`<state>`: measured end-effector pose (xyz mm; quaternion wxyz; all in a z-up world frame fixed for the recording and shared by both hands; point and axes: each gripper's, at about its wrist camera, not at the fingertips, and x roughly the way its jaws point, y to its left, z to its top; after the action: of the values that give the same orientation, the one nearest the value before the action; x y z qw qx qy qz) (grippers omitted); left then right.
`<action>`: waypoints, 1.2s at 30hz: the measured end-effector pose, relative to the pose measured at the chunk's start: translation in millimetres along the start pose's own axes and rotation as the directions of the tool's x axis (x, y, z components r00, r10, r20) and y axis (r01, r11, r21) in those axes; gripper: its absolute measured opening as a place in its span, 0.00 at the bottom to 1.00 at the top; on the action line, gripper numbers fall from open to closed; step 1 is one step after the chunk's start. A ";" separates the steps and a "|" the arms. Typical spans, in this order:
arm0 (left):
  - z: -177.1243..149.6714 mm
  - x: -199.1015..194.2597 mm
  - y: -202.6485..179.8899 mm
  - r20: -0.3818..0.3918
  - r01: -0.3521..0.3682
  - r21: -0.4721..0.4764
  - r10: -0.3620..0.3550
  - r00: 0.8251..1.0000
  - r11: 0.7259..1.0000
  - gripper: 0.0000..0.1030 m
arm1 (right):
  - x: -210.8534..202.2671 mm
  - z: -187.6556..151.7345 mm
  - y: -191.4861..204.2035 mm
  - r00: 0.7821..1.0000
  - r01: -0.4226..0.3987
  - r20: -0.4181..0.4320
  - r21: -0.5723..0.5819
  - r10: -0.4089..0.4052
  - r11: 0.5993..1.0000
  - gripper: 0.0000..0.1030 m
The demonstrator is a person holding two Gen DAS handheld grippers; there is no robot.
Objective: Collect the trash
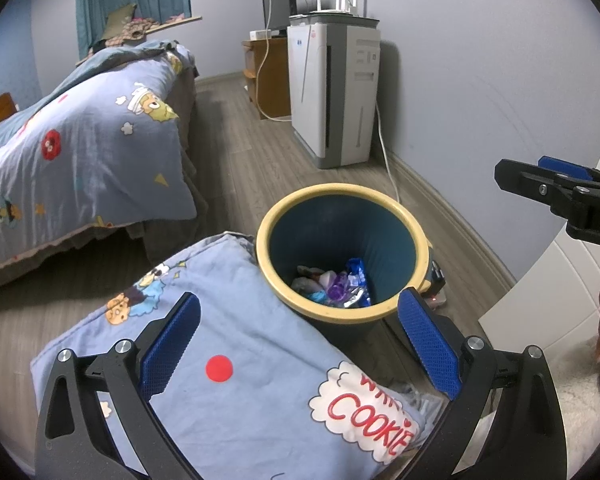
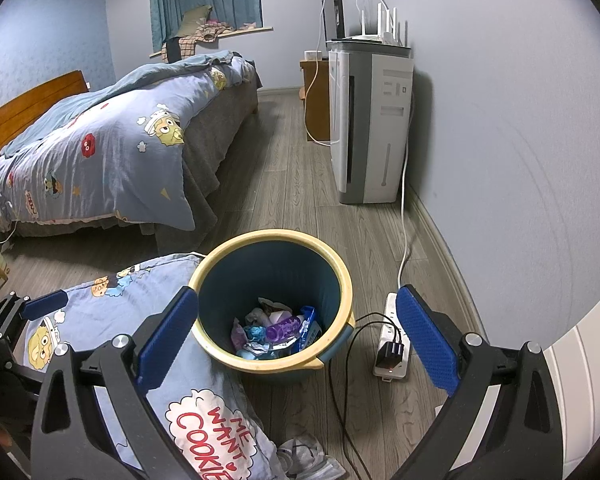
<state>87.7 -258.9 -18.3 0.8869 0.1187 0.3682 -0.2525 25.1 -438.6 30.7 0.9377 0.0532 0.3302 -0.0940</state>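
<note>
A blue trash bin with a yellow rim stands on the wood floor. Several crumpled wrappers lie at its bottom, among them a purple one and a blue one. My left gripper hangs open over a cartoon-print pillow, just short of the bin, with nothing between its fingers. My right gripper is open and empty above the bin's near side. Each gripper shows at the edge of the other's view: right gripper, left gripper. A grey crumpled item lies on the floor by the pillow.
The pillow leans against the bin's left side. A power strip with a charger and black cable lies right of the bin. A bed fills the left, and an air purifier stands by the wall. White panel at right.
</note>
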 end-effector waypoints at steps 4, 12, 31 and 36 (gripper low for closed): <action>-1.1 0.2 0.5 -0.001 0.000 0.001 0.000 1.000 1.000 0.95 | 0.4 0.5 -0.9 1.000 0.000 0.000 -0.001 0.000 1.000 0.95; -1.0 1.0 -0.2 -0.003 -0.001 0.003 0.001 1.000 1.000 0.95 | -0.4 -0.4 -0.9 1.000 0.000 -0.001 0.001 0.000 1.000 0.95; -2.8 0.0 2.8 -0.003 0.021 -0.004 -0.021 1.000 1.000 0.95 | 1.1 1.6 -3.6 1.000 -0.003 -0.004 0.003 0.003 1.000 0.95; -2.1 2.3 3.0 -0.027 0.015 -0.006 -0.015 1.000 1.000 0.95 | 1.0 1.6 -3.8 1.000 -0.003 -0.005 0.003 0.003 1.000 0.95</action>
<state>89.4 -256.4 -21.3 0.8803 0.1169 0.3816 -0.2566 26.1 -442.8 31.2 0.9370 0.0554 0.3323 -0.0929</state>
